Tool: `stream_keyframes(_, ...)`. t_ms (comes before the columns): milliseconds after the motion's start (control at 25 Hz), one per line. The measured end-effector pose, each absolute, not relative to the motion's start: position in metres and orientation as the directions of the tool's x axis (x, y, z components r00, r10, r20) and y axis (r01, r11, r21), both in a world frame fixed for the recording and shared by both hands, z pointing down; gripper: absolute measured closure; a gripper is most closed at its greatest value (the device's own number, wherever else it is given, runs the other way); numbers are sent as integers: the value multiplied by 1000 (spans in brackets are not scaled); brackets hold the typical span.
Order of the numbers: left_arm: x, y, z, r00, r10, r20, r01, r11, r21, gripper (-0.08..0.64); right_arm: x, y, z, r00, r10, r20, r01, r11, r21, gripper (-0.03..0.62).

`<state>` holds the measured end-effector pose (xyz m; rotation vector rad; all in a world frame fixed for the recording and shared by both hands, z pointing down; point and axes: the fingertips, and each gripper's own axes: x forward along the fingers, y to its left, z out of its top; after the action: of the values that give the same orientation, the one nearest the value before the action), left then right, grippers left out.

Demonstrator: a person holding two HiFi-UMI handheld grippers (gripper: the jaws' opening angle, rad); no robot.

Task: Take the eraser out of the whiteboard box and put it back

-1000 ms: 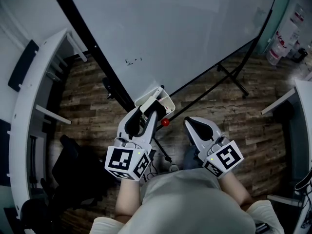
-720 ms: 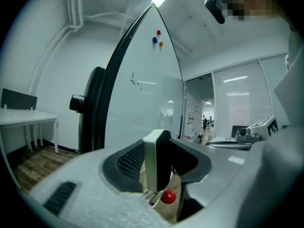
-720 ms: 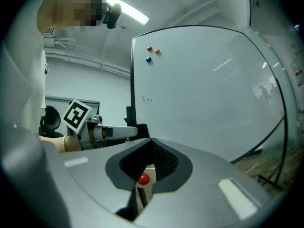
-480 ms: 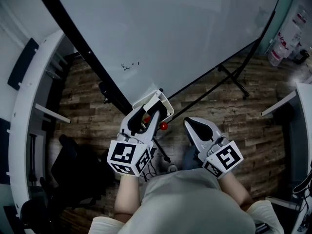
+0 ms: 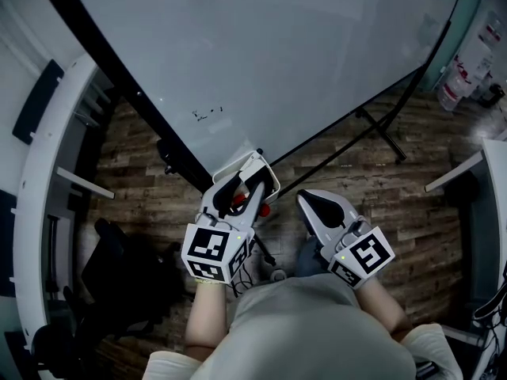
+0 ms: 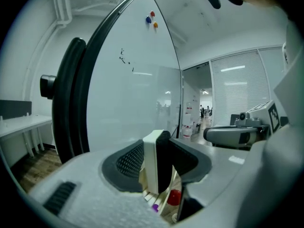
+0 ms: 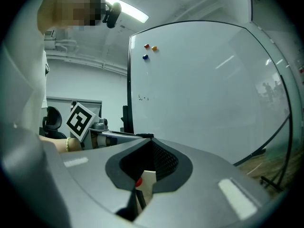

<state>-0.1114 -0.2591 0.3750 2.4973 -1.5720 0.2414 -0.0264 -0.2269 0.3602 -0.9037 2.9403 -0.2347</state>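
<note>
The eraser (image 6: 156, 167), a white block with a black felt side, stands on edge between the dark pads of my left gripper (image 6: 159, 163), which is shut on it. In the head view the left gripper (image 5: 240, 190) reaches over the white whiteboard box (image 5: 268, 174) fixed at the lower edge of the whiteboard (image 5: 277, 62). Below the eraser the box (image 6: 165, 202) shows a red cap (image 6: 174, 197) and a purple cap. My right gripper (image 5: 311, 204) hangs beside the box, to its right, jaws together and empty. Its own view shows the box (image 7: 147, 180) beyond its tips.
A curved white desk (image 5: 36, 172) and a black chair (image 5: 119, 275) are at the left. The whiteboard's black stand legs (image 5: 380, 129) spread over the wooden floor. Bottles (image 5: 463, 70) and another table edge (image 5: 467, 169) are at the right.
My left gripper with the eraser has moved forward and down over the box. The right gripper has stayed where it was.
</note>
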Motion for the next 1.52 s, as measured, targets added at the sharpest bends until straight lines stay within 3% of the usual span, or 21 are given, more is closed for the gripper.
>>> stream_keyframes(680, -108, -261, 379, 411, -868, 278, -907, -419, 36, 376, -28, -232, 358, -837, -547, -14, -538, 828, -162, 586)
stream_keyframes(960, -107, -259, 376, 430, -866, 255, -901, -430, 57, 325, -28, -230, 359, -836, -549, -15, -540, 826, -161, 586)
stream_keyframes(1240, -112, -254, 372, 417, -875, 246, -907, -418, 50, 328, -31, -224, 357, -837, -548, -19, -538, 828, -158, 586)
stream_keyframes(1520, -117, -244, 367, 398, -891, 218, -916, -396, 54, 390, -34, -216, 357, -839, -544, -18, -536, 830, -152, 586)
